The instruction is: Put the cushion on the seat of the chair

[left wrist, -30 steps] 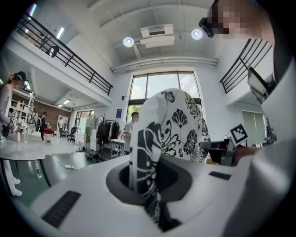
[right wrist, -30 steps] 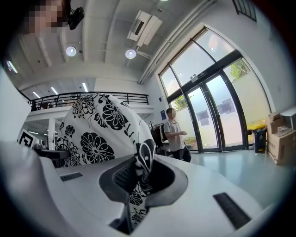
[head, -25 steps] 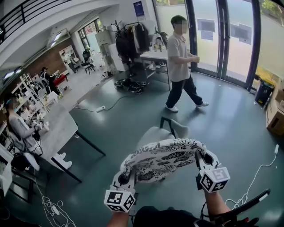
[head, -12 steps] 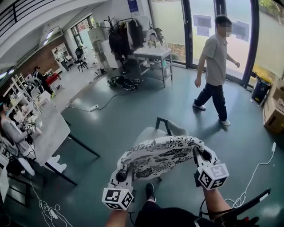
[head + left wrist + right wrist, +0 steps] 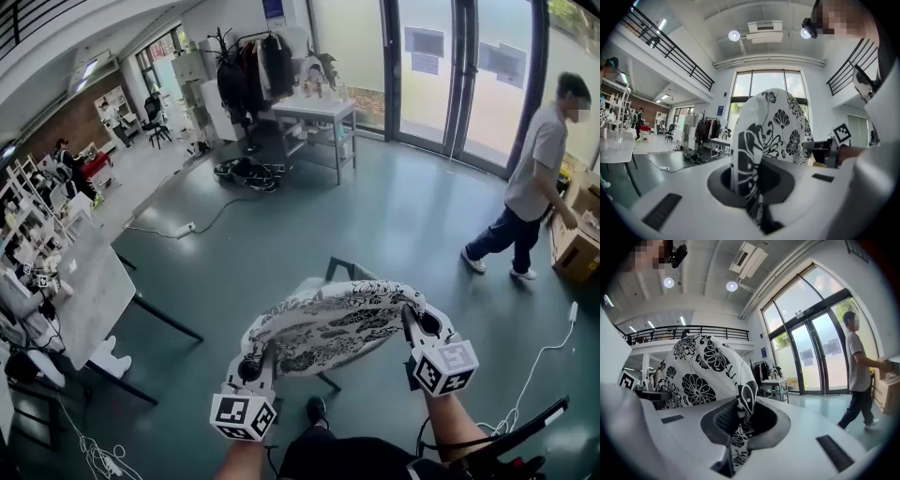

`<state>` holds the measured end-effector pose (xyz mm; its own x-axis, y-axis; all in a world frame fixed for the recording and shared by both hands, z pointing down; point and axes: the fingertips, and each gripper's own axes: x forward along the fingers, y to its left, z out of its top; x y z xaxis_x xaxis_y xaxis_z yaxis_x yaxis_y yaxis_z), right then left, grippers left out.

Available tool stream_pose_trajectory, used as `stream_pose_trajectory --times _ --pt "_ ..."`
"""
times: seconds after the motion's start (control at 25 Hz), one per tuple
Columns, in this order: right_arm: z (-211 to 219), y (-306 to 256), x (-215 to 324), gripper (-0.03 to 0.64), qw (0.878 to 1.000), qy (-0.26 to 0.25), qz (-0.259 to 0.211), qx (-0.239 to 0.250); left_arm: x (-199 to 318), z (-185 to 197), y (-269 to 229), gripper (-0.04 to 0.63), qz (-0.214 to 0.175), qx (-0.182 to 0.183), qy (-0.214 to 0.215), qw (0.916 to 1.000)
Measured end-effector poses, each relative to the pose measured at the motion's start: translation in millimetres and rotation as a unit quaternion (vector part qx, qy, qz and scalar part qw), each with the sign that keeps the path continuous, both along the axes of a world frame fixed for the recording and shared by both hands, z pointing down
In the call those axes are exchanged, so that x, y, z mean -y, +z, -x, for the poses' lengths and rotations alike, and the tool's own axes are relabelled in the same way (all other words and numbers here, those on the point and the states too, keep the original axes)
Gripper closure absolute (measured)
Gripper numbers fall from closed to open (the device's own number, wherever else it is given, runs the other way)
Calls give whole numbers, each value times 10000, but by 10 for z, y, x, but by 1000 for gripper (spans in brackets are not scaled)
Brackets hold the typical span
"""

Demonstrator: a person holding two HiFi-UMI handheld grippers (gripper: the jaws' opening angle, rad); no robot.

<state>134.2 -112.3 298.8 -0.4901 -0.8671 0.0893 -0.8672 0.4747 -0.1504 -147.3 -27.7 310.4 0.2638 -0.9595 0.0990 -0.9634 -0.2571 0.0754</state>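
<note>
A white cushion [image 5: 330, 328] with black flower print hangs between my two grippers, bowed upward. My left gripper [image 5: 255, 367] is shut on its left edge, and my right gripper [image 5: 418, 326] is shut on its right edge. A grey chair [image 5: 349, 272] with a dark frame stands on the floor just beyond and below the cushion, mostly hidden by it. In the left gripper view the cushion [image 5: 769, 133] rises out of the left gripper [image 5: 749, 187], whose jaws pinch the fabric. In the right gripper view the cushion [image 5: 701, 376] is pinched the same way in the right gripper [image 5: 740, 420].
A person [image 5: 532, 192] walks at the right by a cardboard box [image 5: 574, 251]. A pale table [image 5: 89, 295] stands at the left with seated people beyond. A white cable [image 5: 542, 364] lies on the floor at the right. A white table [image 5: 317, 111] and a clothes rack stand at the back.
Both grippers have carried the cushion forward over the chair. The walking person has crossed from the middle of the room to the right side.
</note>
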Motion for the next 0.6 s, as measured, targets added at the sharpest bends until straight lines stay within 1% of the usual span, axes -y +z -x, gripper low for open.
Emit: stream_pose_trajectory --times 0.24,0.6 --pt "334 78 480 578 9998 82 160 -50 500 334 62 577 148 -24 81 9999" --pt "783 343 1146 578 9981 276 481 -276 1263 799 333 577 403 -86 335 9986"
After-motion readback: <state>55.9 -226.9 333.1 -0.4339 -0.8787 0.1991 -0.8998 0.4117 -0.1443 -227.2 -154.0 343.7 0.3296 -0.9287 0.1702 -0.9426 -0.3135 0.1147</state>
